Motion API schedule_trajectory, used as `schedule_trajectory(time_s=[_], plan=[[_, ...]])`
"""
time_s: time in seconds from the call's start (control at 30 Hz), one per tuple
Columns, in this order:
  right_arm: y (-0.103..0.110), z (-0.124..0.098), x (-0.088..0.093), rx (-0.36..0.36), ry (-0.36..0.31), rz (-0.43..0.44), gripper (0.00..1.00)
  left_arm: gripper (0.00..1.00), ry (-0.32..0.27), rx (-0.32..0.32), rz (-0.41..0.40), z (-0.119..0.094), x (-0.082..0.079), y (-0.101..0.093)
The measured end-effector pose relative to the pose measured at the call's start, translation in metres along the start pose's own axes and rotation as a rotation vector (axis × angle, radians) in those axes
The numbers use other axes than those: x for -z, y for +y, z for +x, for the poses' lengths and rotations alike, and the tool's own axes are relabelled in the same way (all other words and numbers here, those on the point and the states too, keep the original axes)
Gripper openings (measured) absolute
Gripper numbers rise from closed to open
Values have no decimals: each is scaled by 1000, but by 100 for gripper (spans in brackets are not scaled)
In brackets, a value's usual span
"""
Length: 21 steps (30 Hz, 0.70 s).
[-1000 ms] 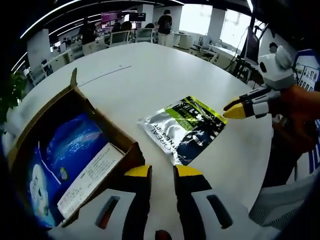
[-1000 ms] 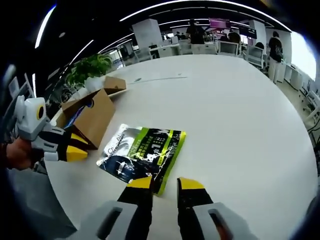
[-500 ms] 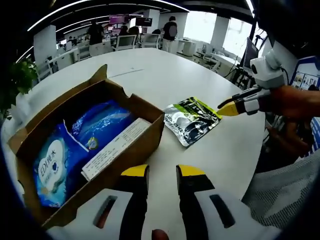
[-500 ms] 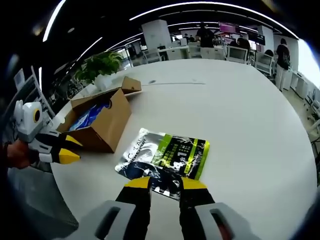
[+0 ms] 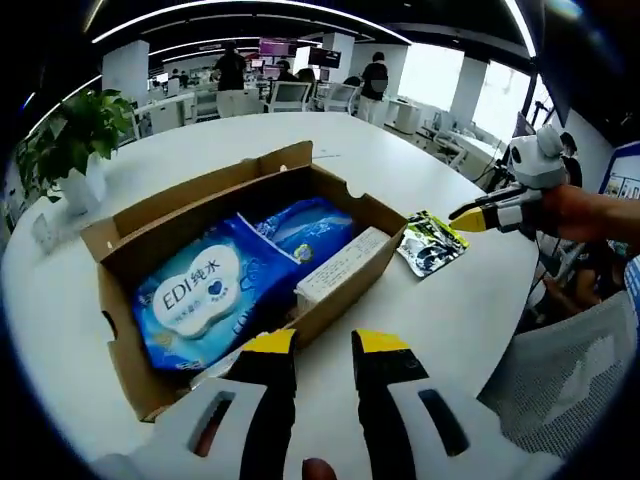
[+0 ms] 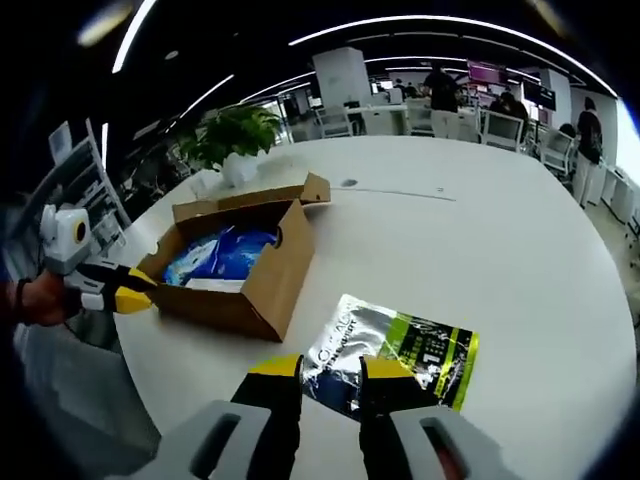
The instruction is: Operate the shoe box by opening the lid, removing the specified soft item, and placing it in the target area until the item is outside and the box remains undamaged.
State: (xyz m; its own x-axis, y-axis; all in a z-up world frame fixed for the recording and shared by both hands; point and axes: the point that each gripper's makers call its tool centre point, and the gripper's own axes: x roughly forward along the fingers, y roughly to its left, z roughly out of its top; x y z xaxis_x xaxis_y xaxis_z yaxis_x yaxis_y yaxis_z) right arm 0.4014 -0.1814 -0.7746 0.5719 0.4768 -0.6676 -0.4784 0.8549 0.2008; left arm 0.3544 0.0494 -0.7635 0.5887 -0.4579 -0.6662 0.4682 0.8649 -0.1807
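An open cardboard shoe box [image 5: 118, 240] stands on the white table, its lid flaps folded out. Inside lie a blue EDI wipes pack [image 5: 195, 298], a second blue soft pack [image 5: 300, 222] and a white carton [image 5: 345, 275]. My left gripper [image 5: 322, 343] hovers at the box's near wall, open a little, with nothing between its fingers. A silver and green pouch [image 6: 400, 348] lies flat on the table outside the box. My right gripper [image 6: 330, 367] is open a little, its tips above the pouch's near edge. In the left gripper view the pouch [image 5: 432, 243] lies right of the box, with the right gripper [image 5: 468, 215] just beyond it.
A potted plant [image 6: 235, 135] stands on the table behind the box [image 6: 240, 295]. A hand holds the left gripper [image 6: 132, 298] at the table's left edge. Office desks, chairs and people stand far behind. The table edge [image 5: 490, 330] curves close on the right.
Both cameras have drawn back, so the box sits in the middle of the left gripper view and the pouch looks smaller. Box and pouch stay where they were. Both grippers' gaps are unchanged.
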Motion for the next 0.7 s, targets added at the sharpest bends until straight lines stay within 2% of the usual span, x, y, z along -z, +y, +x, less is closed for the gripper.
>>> schedule_trajectory(time_s=[0.07, 0.2, 0.37, 0.5, 0.7], plan=[[9, 4, -10, -14, -8, -14, 17, 21, -16, 4, -42, -9, 2, 6], [26, 11, -29, -36, -25, -35, 17, 22, -28, -15, -56, -25, 8, 24], [53, 22, -50, -81, -40, -71, 17, 22, -59, -38, -85, -41, 9, 42], [72, 33, -61, -112, -46, -88, 17, 22, -84, -58, -102, -51, 8, 57], [96, 51, -67, -145, -35, -107, 16, 22, -103, -80, -127, -61, 10, 73]])
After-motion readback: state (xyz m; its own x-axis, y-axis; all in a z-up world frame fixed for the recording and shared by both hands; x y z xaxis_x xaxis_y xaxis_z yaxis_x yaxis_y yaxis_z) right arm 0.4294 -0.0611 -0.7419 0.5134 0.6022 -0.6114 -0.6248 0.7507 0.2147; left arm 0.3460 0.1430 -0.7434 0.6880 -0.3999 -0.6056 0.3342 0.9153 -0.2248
